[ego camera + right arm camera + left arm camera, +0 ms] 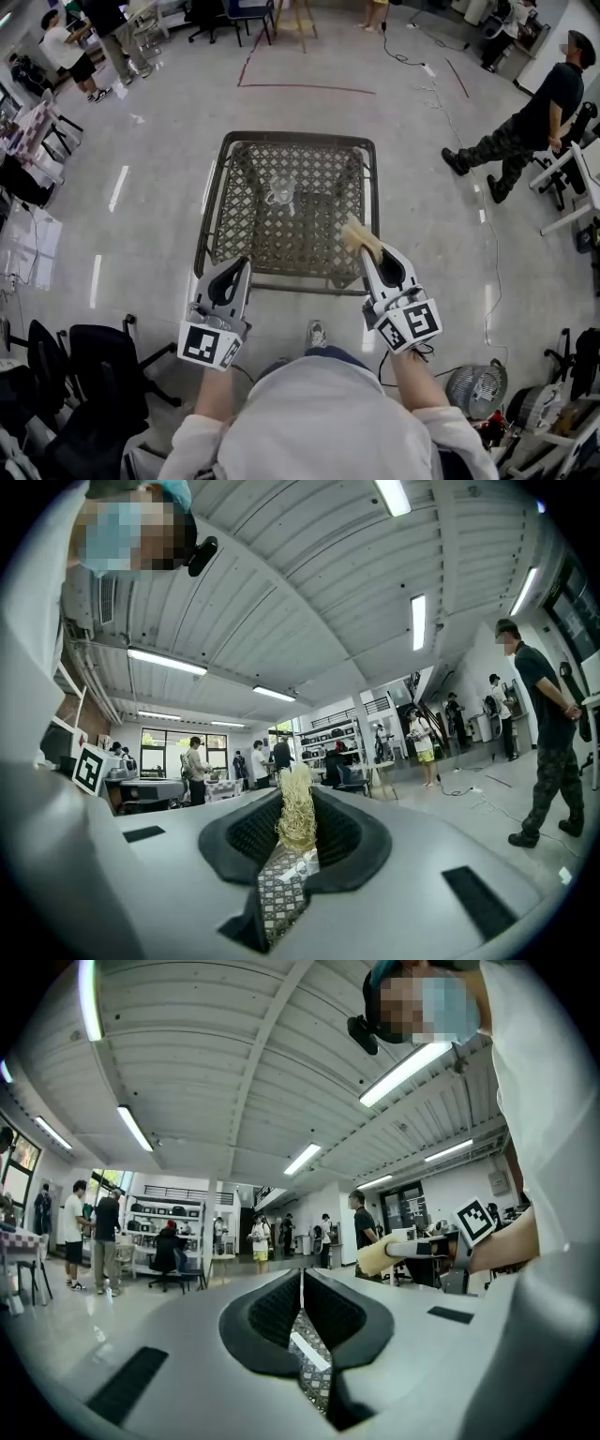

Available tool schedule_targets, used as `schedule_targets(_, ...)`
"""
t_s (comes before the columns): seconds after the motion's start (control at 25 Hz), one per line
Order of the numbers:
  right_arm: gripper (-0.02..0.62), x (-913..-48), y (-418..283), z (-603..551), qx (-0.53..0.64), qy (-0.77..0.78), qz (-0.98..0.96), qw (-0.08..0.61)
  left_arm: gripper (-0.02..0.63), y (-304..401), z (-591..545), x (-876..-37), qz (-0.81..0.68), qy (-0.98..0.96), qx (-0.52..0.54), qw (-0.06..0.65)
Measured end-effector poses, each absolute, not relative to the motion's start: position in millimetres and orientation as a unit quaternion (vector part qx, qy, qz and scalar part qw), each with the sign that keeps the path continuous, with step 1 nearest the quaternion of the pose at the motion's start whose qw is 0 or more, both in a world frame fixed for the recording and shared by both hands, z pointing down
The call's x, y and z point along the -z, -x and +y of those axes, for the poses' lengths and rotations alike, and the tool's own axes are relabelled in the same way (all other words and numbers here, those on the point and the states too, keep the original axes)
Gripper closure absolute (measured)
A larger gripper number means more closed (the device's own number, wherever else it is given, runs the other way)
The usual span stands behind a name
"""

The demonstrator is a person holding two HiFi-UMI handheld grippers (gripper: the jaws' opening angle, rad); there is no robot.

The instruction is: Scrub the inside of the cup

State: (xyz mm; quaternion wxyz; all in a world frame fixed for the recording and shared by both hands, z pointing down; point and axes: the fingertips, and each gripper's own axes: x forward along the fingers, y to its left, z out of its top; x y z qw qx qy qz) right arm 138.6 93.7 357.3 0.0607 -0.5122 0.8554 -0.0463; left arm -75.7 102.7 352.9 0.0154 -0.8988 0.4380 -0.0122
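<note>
Nearest the lens are the wearer's light-shirted shoulders (pixel 323 412), then both tools held level. The left gripper (pixel 244 265) is clenched on nothing. The right gripper (pixel 368 255) is clamped on a pale fibrous scrubber (pixel 359 238) that juts past its tips. The clear cup (pixel 281 195) sits ahead of both grippers, well apart from either, nearer the left one's line, unheld. Risk: with nothing bracing it, a push from the scrubber would likely slide or tip the cup on the open-lattice table (pixel 298 137). Whether the scrubber fits its mouth cannot be judged. Beyond lie a polished grey floor (pixel 150 216), red tape lines (pixel 305 87), black chairs (pixel 103 361) left of the left gripper, a fan (pixel 475 389) right of the right gripper, and people far off.
</note>
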Motion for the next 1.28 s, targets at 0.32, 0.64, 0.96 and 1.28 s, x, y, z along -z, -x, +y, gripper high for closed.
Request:
schedule_targets(0.32, 0.509, -366, -134, 55, 0.057, 0.486, 0.87, 0.054, 0.571, 74, 70, -364, 0.472, 0.881, 0.026, 0.02)
schedule_targets(0.64, 0.509, -379, -122, 29, 0.07, 0.496, 0.864, 0.052, 0.571, 80, 33, -383, 0.475, 0.879, 0.031, 0.015)
schedule_targets(0.96, 0.509, -383, -101, 6, 0.068, 0.526, 0.846, 0.051, 0.571, 89, -5, -414, 0.438, 0.898, 0.041, 0.001)
schedule_targets(1.28, 0.509, -398, -90, -17, 0.073, 0.551, 0.83, 0.051, 0.571, 92, -35, -443, 0.41, 0.91, 0.057, -0.007)
